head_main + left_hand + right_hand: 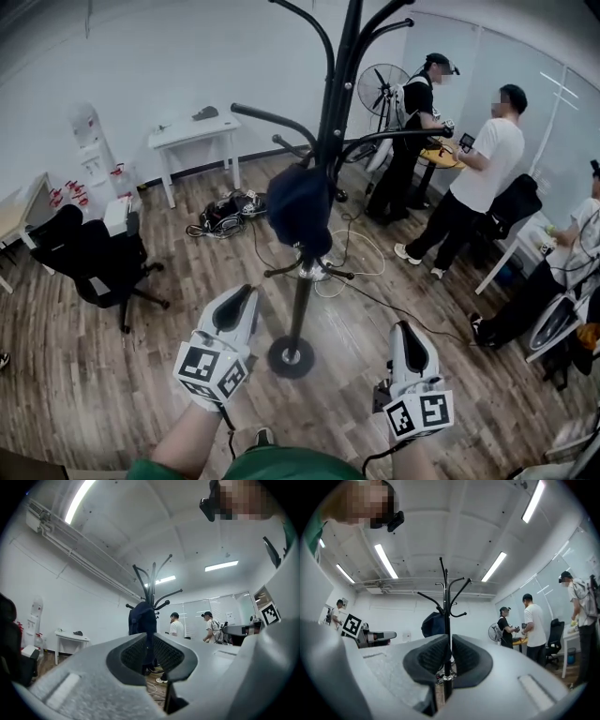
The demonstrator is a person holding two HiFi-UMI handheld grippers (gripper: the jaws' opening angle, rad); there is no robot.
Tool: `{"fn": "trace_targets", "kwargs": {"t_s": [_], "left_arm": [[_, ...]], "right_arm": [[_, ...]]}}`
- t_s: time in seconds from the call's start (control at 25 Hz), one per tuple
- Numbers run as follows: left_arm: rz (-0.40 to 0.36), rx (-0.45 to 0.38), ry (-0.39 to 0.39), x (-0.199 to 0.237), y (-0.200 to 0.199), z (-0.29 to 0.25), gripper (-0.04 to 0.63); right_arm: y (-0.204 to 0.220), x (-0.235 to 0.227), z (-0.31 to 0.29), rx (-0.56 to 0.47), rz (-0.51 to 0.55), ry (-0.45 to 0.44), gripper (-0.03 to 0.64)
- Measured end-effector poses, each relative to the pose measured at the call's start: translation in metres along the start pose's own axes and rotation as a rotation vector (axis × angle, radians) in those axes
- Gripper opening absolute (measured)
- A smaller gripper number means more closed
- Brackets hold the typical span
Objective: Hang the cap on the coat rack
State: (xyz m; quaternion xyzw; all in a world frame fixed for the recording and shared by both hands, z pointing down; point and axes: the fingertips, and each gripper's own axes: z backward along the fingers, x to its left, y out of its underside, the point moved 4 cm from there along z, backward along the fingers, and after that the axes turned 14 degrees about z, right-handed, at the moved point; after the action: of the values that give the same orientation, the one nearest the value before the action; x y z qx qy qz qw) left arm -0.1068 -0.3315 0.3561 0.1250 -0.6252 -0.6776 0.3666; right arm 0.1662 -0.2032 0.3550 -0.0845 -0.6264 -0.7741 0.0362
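– Where is the cap [300,208]?
– On the coat rack [301,309]. It is a dark navy cap hung from one of the curved black hooks, about halfway up the pole and against it, high above the wooden floor [141,375].

– Which way does it lie?
– It droops. Its long axis runs up and down alongside the pole. It shows as a dark, folded shape, and the side the brim faces cannot be made out.

– And the tongs?
– The left tongs [151,656] are drawn almost together, with only a thin slit between the ribbed black pads. Nothing is gripped; through the slit there is only the distant rack. The right tongs [447,656] stand the same way, nearly closed and empty, with the pole showing through their slit.

– How does the cap sit relative to them?
– Well apart from both, ahead of them and higher. In the head view both tongs are held low, one on either side of the rack's round base, tips towards the pole. The cap hangs between their lines and touches neither. The left tongs aim almost straight at it. From the right tongs it shows just left of the pole.
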Motion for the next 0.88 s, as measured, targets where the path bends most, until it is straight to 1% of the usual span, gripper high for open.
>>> {"fn": "trace_targets", "kwargs": {"t_s": [0.12,0.2,0.36,0.48,0.72,0.88], "left_arm": [[-0.003,0.001,-0.027,-0.019,0.002,0.018,0.048],[-0.010,0.009,-0.041,-0.034,0.007,0.030,0.048],[-0.035,0.029,-0.084,-0.061,0.015,0.053,0.048],[-0.045,0.024,-0.111,-0.077,0.019,0.070,0.048],[-0.031,0.021,-0.146,-0.096,0.028,0.098,0.048],[-0.026,0.011,-0.152,-0.105,0.030,0.106,0.048]], "right_arm": [[-0.011,0.002,0.018,-0.043,0.060,-0.025,0.028],[-0.015,0.000,0.033,-0.065,0.075,-0.039,0.028],[-0.016,-0.004,0.057,-0.088,0.073,-0.074,0.028],[-0.016,-0.006,0.072,-0.093,0.063,-0.100,0.028],[-0.022,-0.009,0.097,-0.098,0.061,-0.128,0.028],[-0.023,-0.010,0.107,-0.103,0.064,-0.138,0.028]]}}
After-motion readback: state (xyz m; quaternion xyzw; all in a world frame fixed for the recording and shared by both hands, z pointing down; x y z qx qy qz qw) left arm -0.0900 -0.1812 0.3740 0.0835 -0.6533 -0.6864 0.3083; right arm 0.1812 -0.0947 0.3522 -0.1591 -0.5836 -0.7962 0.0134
